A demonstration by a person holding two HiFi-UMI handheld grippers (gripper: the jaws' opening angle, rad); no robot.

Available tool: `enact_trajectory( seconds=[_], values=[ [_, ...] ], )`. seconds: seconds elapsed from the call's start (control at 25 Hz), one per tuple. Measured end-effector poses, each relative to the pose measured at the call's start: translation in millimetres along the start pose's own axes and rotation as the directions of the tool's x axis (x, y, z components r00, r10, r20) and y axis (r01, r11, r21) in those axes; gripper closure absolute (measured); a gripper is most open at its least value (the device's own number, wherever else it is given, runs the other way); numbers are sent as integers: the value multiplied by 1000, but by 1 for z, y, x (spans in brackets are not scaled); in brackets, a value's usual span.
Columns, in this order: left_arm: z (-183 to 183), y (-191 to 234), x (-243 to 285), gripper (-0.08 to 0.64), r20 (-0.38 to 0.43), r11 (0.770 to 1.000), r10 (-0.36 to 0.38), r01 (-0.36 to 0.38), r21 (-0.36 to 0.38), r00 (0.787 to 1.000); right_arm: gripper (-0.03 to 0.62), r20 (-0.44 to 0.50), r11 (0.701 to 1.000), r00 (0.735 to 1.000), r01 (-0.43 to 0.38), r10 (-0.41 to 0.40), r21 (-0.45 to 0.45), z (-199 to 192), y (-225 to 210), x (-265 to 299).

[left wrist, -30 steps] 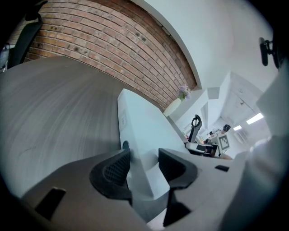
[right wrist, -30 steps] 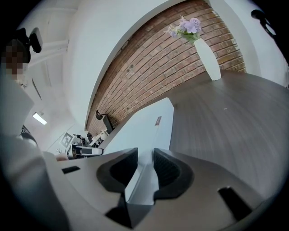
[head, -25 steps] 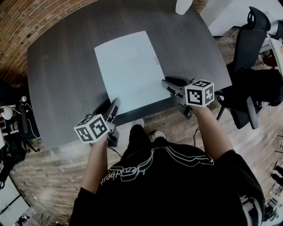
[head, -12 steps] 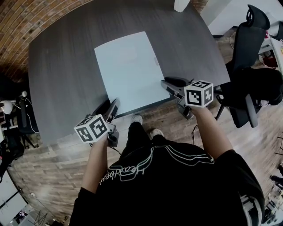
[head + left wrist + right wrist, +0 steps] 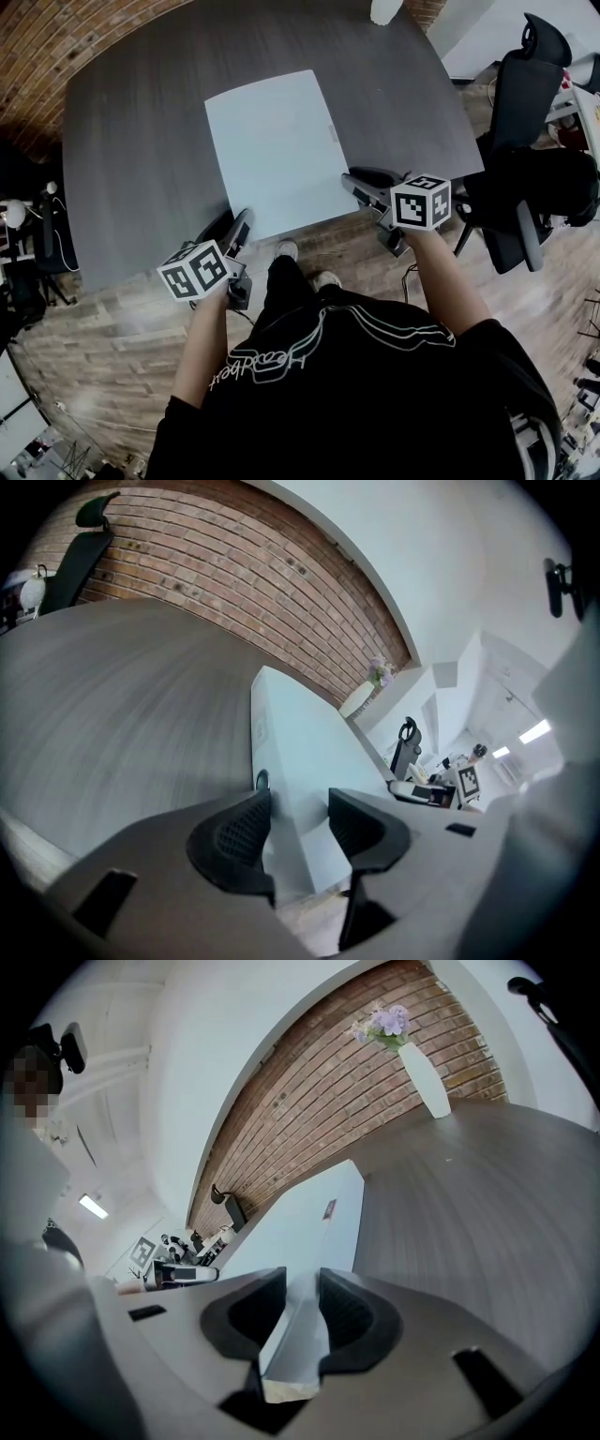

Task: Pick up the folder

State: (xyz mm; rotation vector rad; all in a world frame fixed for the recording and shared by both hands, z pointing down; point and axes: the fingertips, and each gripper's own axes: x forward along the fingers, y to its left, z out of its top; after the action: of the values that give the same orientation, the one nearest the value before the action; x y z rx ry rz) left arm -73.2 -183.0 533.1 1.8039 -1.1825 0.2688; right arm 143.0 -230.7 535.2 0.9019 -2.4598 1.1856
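One broad, dark grey wood-grain tabletop (image 5: 131, 141) is filling most of the head view. A pale blue, flat rectangular folder (image 5: 277, 150) is lying on it toward the near edge, slightly skewed. Compared with a second ago, the folder is sitting closer to the person. The strip of bare tabletop that was showing in front of its near edge is gone. That edge is now reaching, or just overhanging, the tabletop's near edge, with the wood-plank floor (image 5: 112, 356) showing directly beyond it. I am reading this as a drag toward the edge, which is giving the fingers room under the folder. The lift itself is not yet looking done, since most of the folder is lying flat.

A black office chair (image 5: 525, 94) is standing off the tabletop's right edge, and a white vase (image 5: 386, 9) is standing at the far edge, both well apart from the folder. Nothing is crowding the space above the folder or the stretch between the near edge and the person, so an upward and backward lift is looking unobstructed.

The left gripper (image 5: 239, 230) is holding the folder's near left corner, its fingers (image 5: 239, 832) pinching the pale sheet between them. The right gripper (image 5: 354, 183) is holding the near right corner, its fingers (image 5: 352, 1316) likewise clamping on the folder's edge. With only the near corners held, the far end is likely going to sag or drag once raised.
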Motion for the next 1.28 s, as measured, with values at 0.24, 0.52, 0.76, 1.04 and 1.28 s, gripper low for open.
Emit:
enact_trajectory(
  seconds=[0.24, 0.52, 0.76, 1.04, 1.28],
  values=[
    [-10, -2, -7, 368, 9, 1000, 12, -12, -3, 1000, 503, 0, 1000, 1000, -11, 11, 8, -9, 5, -6],
    [-23, -6, -13, 370, 18, 1000, 16, -16, -13, 1000, 503, -9, 1000, 1000, -21, 21, 2, -20, 8, -14],
    [-33, -11, -19, 370, 27, 1000, 17, -17, -18, 999, 503, -17, 1000, 999, -29, 29, 3, -28, 12, -21],
    [-39, -11, -23, 371, 29, 999, 25, -24, -33, 999, 503, -31, 999, 999, -38, 38, 13, -32, 14, -22],
    [-38, -11, -27, 374, 33, 999, 41, -40, -36, 999, 505, -45, 999, 998, -46, 46, 10, -32, 16, -22]
  ],
)
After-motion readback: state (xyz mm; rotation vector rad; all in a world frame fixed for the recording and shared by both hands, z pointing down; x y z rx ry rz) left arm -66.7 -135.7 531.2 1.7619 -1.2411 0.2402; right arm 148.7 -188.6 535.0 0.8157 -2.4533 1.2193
